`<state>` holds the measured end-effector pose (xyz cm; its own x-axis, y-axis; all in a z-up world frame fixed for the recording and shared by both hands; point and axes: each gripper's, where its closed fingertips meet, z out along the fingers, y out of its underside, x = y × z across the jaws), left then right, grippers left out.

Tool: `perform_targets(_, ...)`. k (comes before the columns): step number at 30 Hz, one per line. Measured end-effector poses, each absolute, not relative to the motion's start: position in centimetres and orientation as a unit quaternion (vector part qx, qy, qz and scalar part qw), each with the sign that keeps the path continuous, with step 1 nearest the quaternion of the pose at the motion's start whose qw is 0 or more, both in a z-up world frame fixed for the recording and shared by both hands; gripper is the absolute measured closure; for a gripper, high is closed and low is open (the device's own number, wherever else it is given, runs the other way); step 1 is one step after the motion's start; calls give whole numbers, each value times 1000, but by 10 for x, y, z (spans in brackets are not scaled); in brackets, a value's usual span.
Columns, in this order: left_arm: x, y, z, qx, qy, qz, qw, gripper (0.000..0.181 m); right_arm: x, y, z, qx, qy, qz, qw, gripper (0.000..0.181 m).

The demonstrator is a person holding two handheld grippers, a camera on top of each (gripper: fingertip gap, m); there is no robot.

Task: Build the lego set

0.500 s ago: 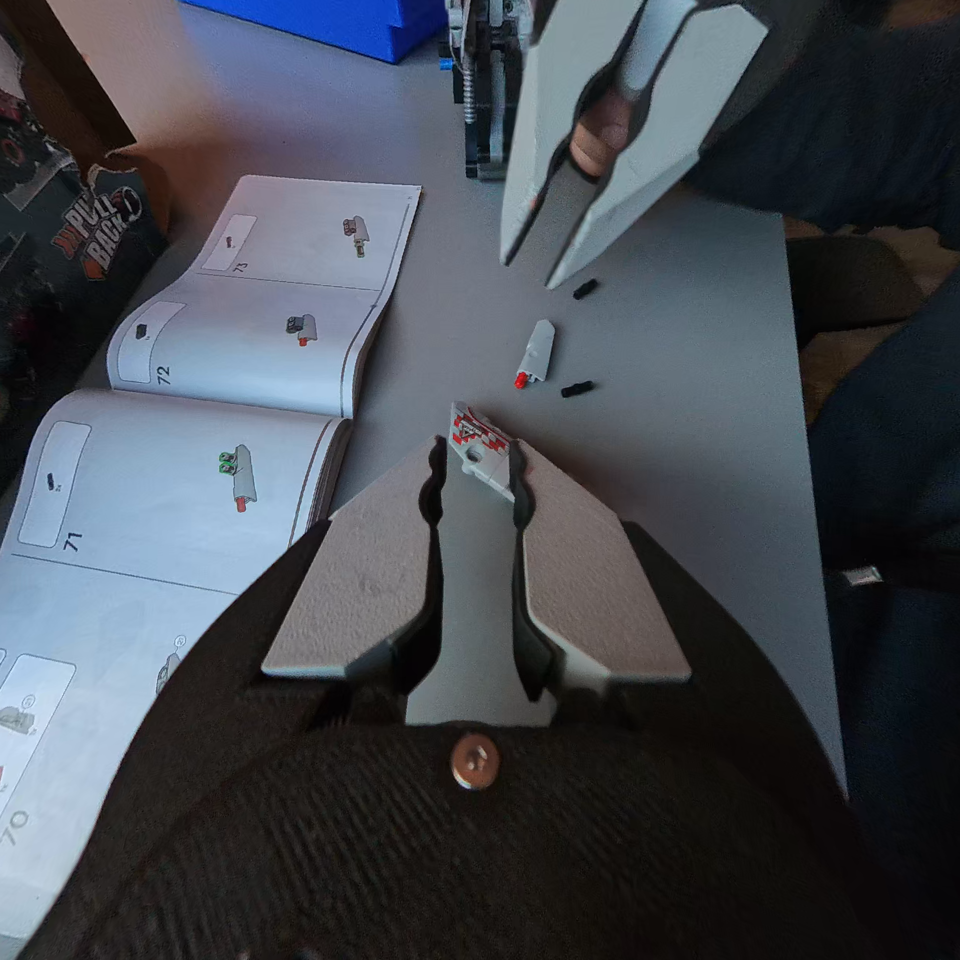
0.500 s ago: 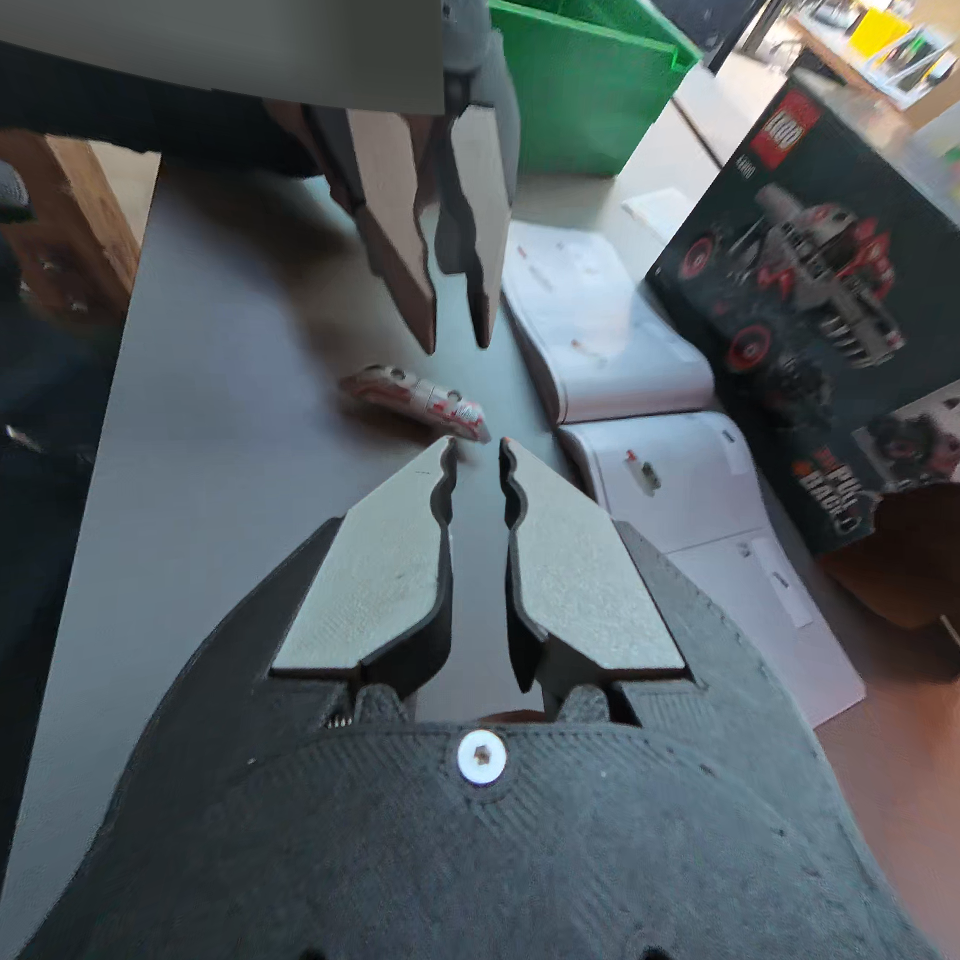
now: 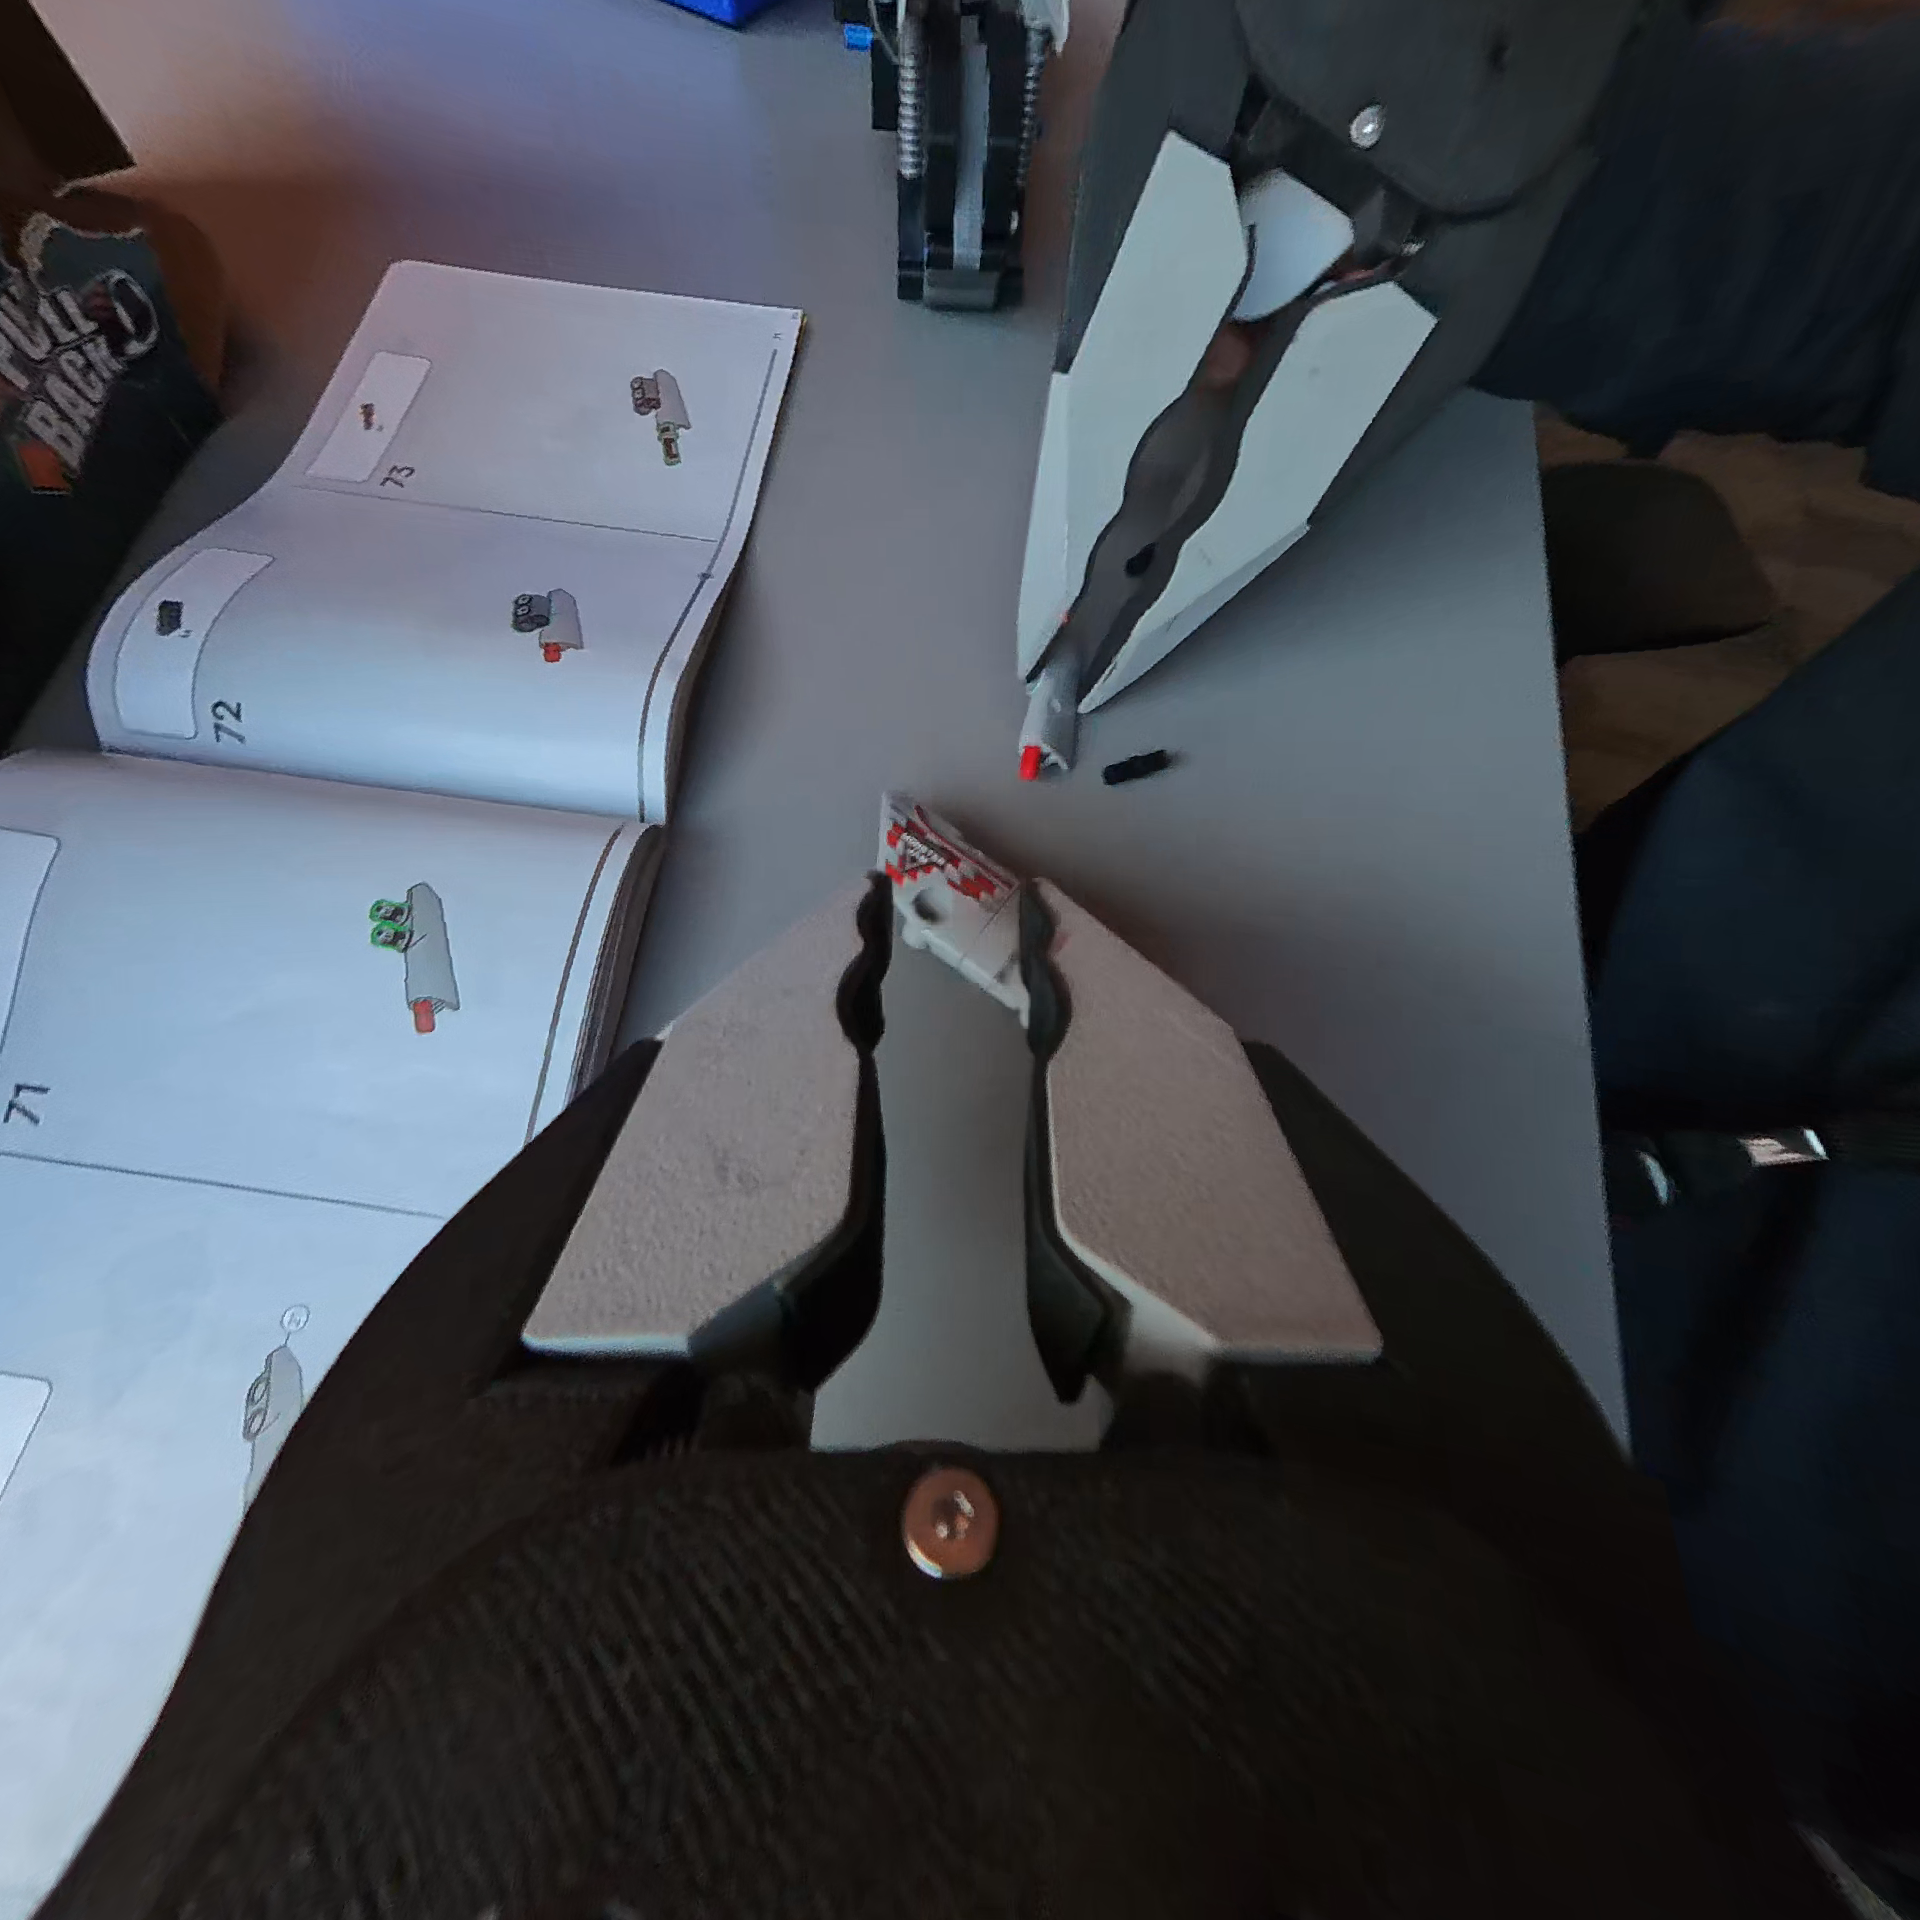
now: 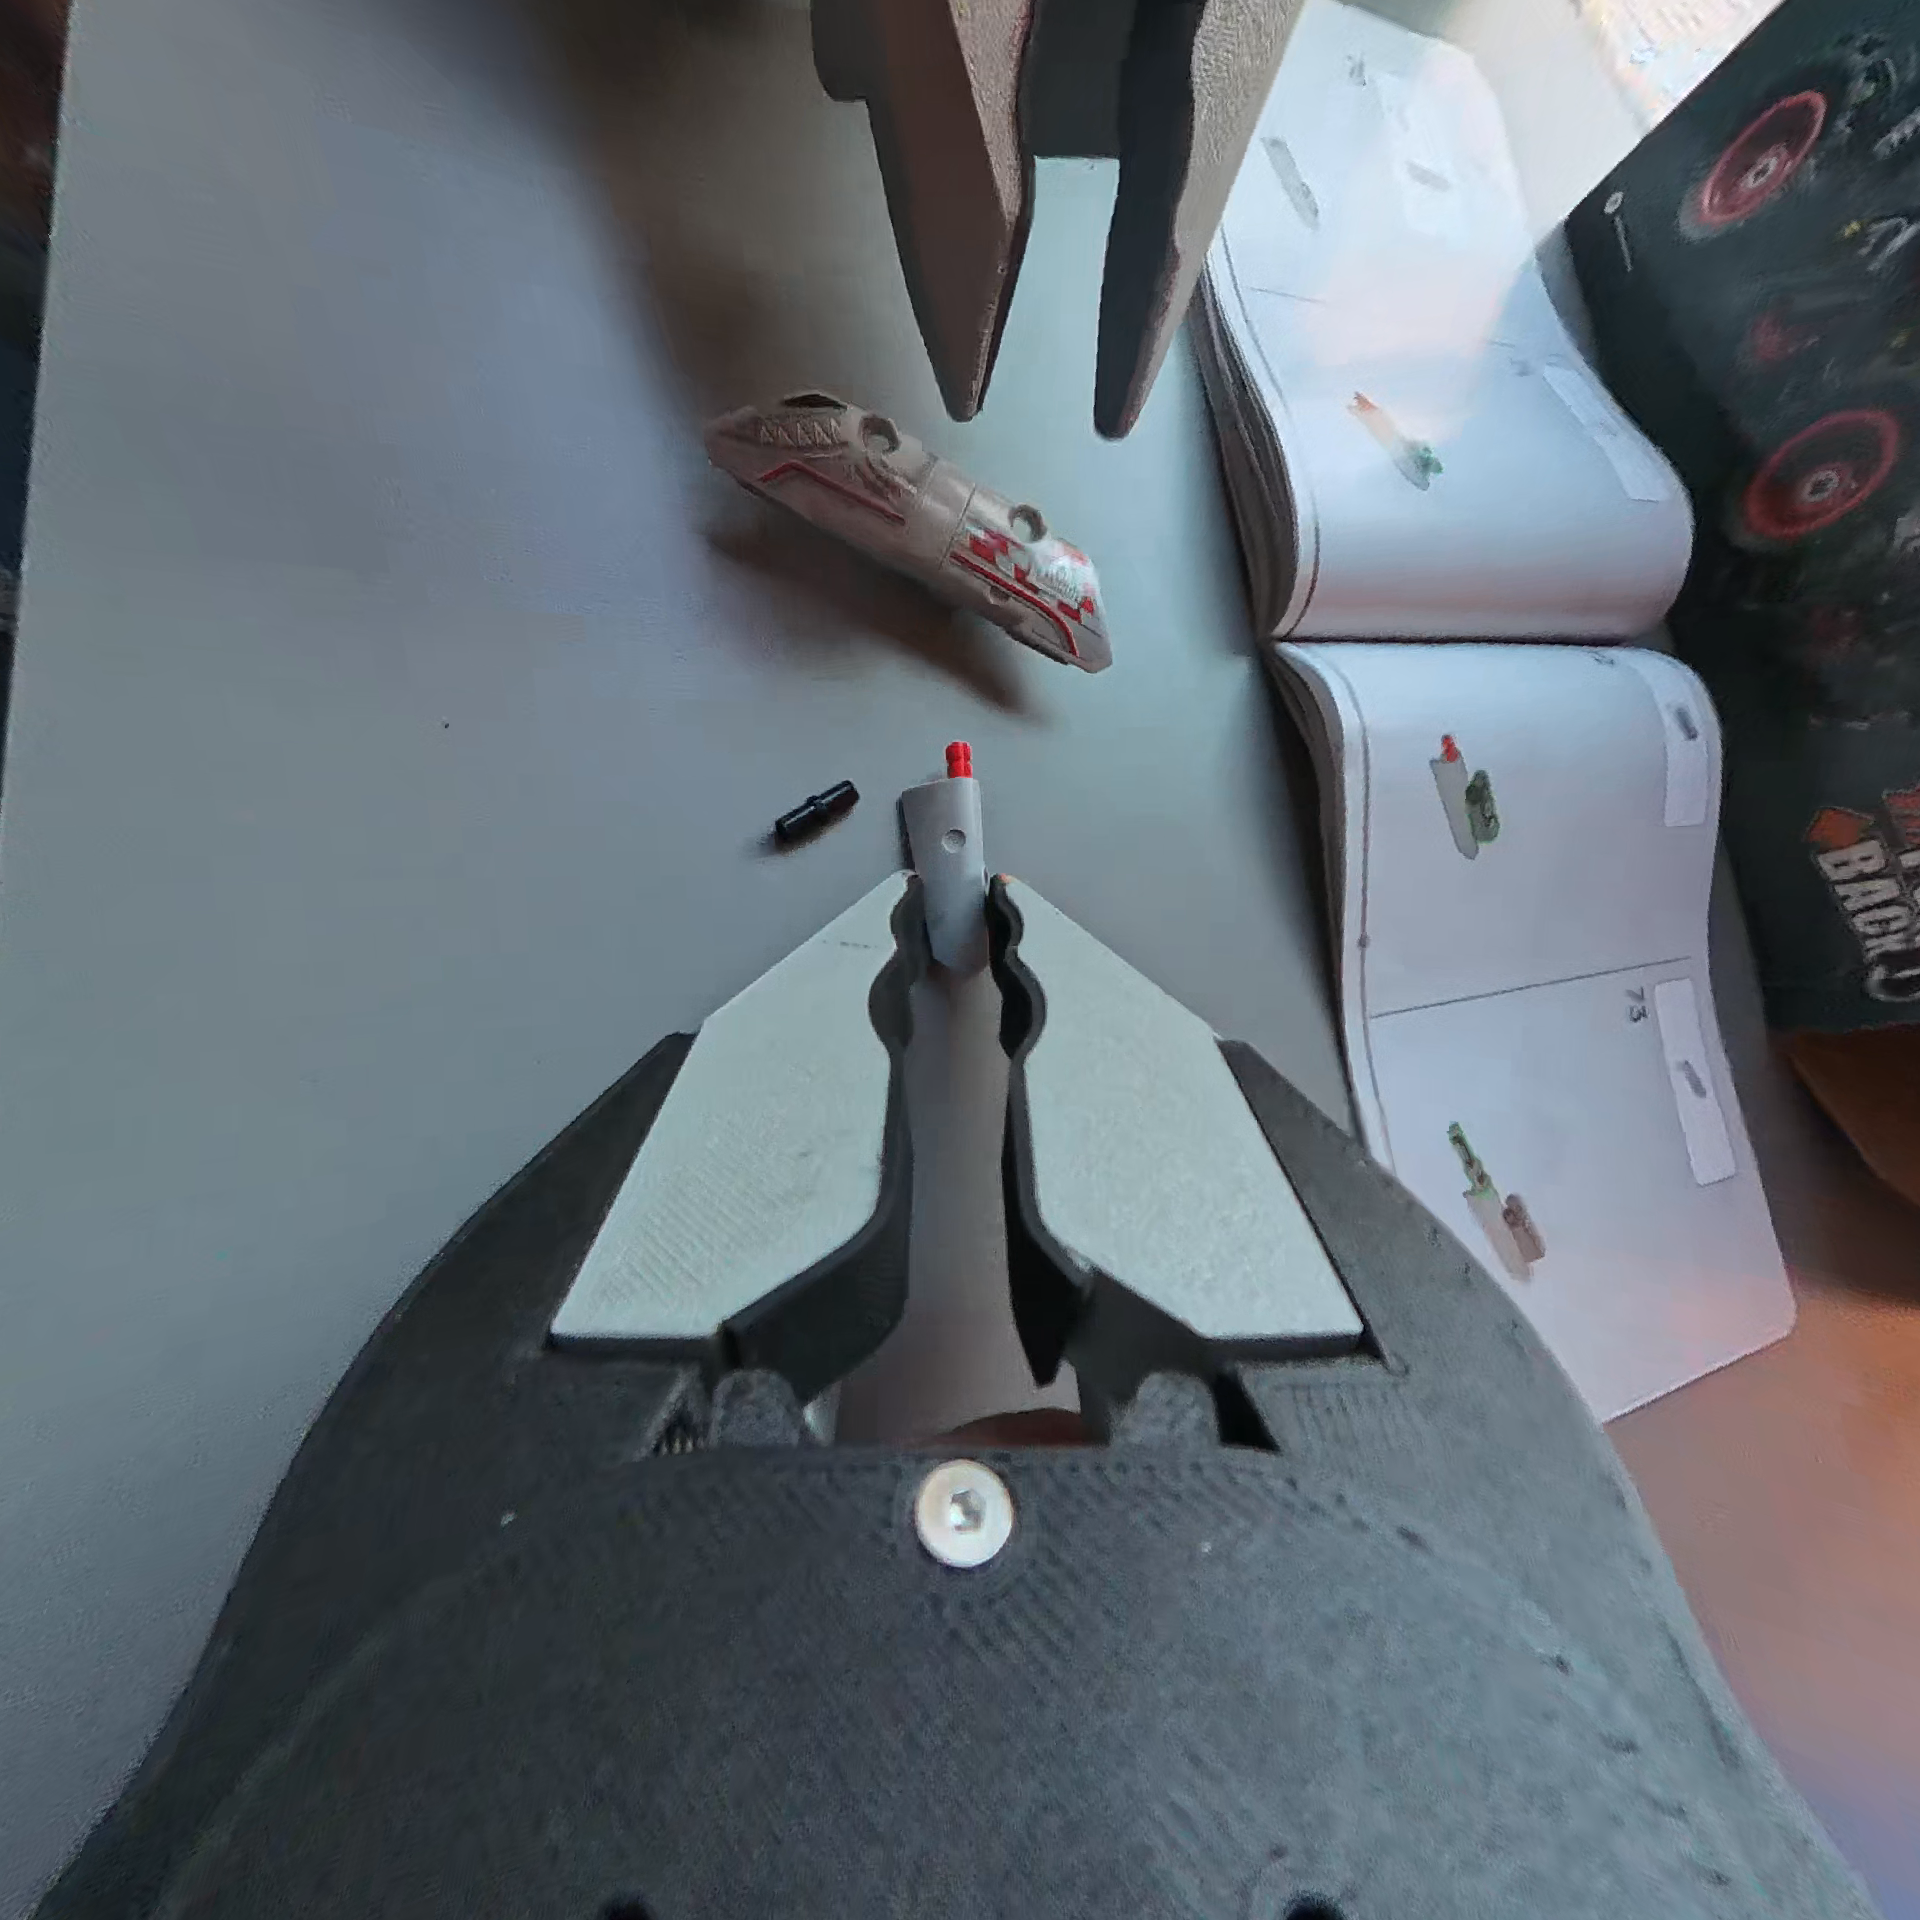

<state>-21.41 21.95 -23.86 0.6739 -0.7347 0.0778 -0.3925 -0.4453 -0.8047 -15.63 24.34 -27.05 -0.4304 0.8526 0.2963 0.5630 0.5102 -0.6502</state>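
Observation:
A small grey piece with a red pin [image 4: 943, 862] lies on the grey table [image 4: 364, 623]. My right gripper [image 4: 951, 888] is down at the table with its fingertips closed on the piece's rear end; it shows the same way in the left wrist view [image 3: 1058, 691]. A grey panel with red decoration [image 3: 940, 868] lies just past my left gripper [image 3: 951, 896], which is open and empty. In the right wrist view the left gripper [image 4: 1036, 416] hovers beside the panel [image 4: 904, 530]. A black pin [image 4: 816, 808] lies left of the small piece.
An open instruction booklet [image 3: 416, 540] lies on the left, with the set's dark box [image 3: 73, 384] beyond it. A partly built black model [image 3: 961, 156] stands at the back. A second black pin [image 3: 1138, 561] lies under the right gripper. The table's edge [image 3: 1558, 727] is at the right. Tip to tip, the grippers are about 8 centimetres apart. From my right tips it is roughly 15 centimetres to the partly built black model [image 3: 961, 156]; from my left, 20 centimetres.
My right gripper has come down from above the table onto the small grey piece and closed its tips on it. My left gripper has stayed over the decorated panel.

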Motion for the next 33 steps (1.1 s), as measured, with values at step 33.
perform_targets(33, -211, 225, -235, -819, 313, -256, 406, 177, -173, 249, -215, -428, -731, 281, 451, 173)
